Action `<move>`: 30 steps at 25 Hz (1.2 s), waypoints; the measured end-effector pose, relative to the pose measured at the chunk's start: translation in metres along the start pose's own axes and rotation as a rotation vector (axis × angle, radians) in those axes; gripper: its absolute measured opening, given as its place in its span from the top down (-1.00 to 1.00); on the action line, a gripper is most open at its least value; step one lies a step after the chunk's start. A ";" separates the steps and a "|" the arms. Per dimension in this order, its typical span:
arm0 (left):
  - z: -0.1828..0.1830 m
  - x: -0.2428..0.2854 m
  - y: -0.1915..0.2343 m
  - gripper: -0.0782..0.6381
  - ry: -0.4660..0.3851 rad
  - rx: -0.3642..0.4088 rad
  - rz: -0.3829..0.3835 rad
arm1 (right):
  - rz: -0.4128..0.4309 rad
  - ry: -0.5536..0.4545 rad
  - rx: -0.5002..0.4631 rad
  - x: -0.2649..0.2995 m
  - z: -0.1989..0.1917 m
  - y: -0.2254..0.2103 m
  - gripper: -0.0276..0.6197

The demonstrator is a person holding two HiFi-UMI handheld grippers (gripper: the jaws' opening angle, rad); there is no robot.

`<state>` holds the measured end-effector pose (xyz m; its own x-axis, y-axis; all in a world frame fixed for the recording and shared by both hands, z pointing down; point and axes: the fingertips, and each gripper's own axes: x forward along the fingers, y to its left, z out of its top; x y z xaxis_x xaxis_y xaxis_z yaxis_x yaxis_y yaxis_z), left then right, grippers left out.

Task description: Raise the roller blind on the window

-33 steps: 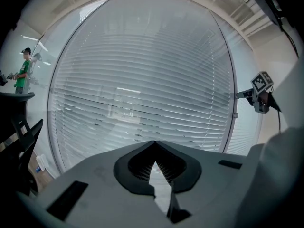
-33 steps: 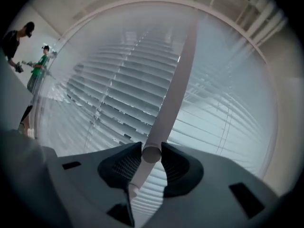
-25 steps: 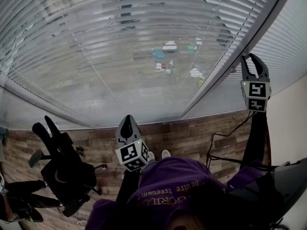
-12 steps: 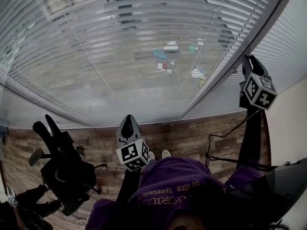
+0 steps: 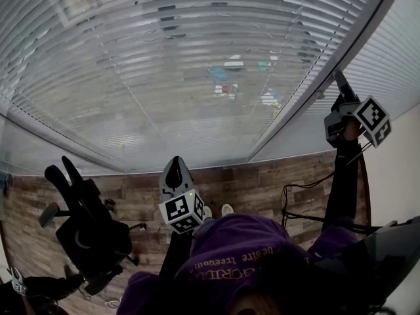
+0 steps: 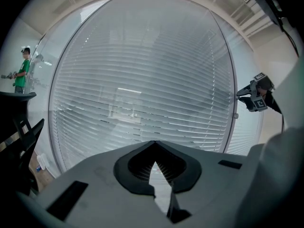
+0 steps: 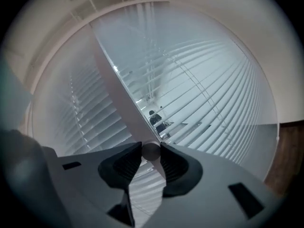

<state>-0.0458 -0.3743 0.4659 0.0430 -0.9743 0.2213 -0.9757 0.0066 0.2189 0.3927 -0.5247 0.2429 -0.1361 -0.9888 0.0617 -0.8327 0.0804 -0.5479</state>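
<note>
White horizontal slats of the blind [image 5: 164, 77] cover the big window pane from top to bottom rail; the blind hangs fully down. A second slatted section fills the narrower pane to the right, and a pale mullion [image 5: 308, 97] separates the two.

Wood-plank floor [image 5: 249, 182] runs along the foot of the window.

Operator wears a purple hooded top [image 5: 243, 254], seen from above at the bottom of the head view.

Black office chair [image 5: 88, 231] stands on the floor to the operator's left, apart from the window.

A second person in a green top [image 6: 21, 72] is visible far off at the left edge of the left gripper view.

Left gripper [image 5: 174, 169] is held low, in front of the operator's chest and pointed at the large pane. Its own view shows the fingers [image 6: 142, 163] pressed together at the tips with nothing between them, and only slats beyond.

Right gripper [image 5: 340, 84] is raised at arm's length against the mullion, with its marker cube tilted outward. From the left gripper view it sits right at the frame edge [image 6: 247, 93].

Thin dark cable [image 5: 308, 182] trails over the floor below the right arm.

Round knob [image 7: 151, 151], pale and seen end-on at the base of the mullion, is pinched between the right fingers [image 7: 173, 165], one pad on each side. I cannot tell whether it is a fixed knob or the end of a rod.
</note>
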 end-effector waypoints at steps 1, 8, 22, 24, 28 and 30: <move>-0.001 -0.001 0.000 0.78 0.000 0.000 0.001 | -0.007 -0.001 -0.024 -0.001 0.000 0.000 0.54; -0.001 -0.002 0.001 0.78 0.002 0.003 0.002 | -0.062 -0.015 -0.599 -0.001 0.000 0.009 0.53; -0.004 -0.003 -0.003 0.78 -0.001 0.015 -0.008 | -0.186 0.088 -1.311 -0.002 -0.018 0.013 0.53; -0.003 -0.003 -0.004 0.78 -0.001 0.015 -0.011 | -0.195 0.103 -1.232 0.000 -0.017 0.012 0.54; -0.004 -0.003 -0.004 0.78 0.001 0.013 -0.011 | -0.177 0.112 -0.978 0.002 -0.015 0.007 0.54; -0.004 -0.004 -0.003 0.78 0.000 0.012 -0.008 | -0.163 0.107 -0.825 0.001 -0.013 0.004 0.54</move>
<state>-0.0418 -0.3692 0.4680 0.0508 -0.9742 0.2197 -0.9779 -0.0038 0.2092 0.3818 -0.5238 0.2516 0.0047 -0.9821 0.1882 -0.9654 0.0446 0.2568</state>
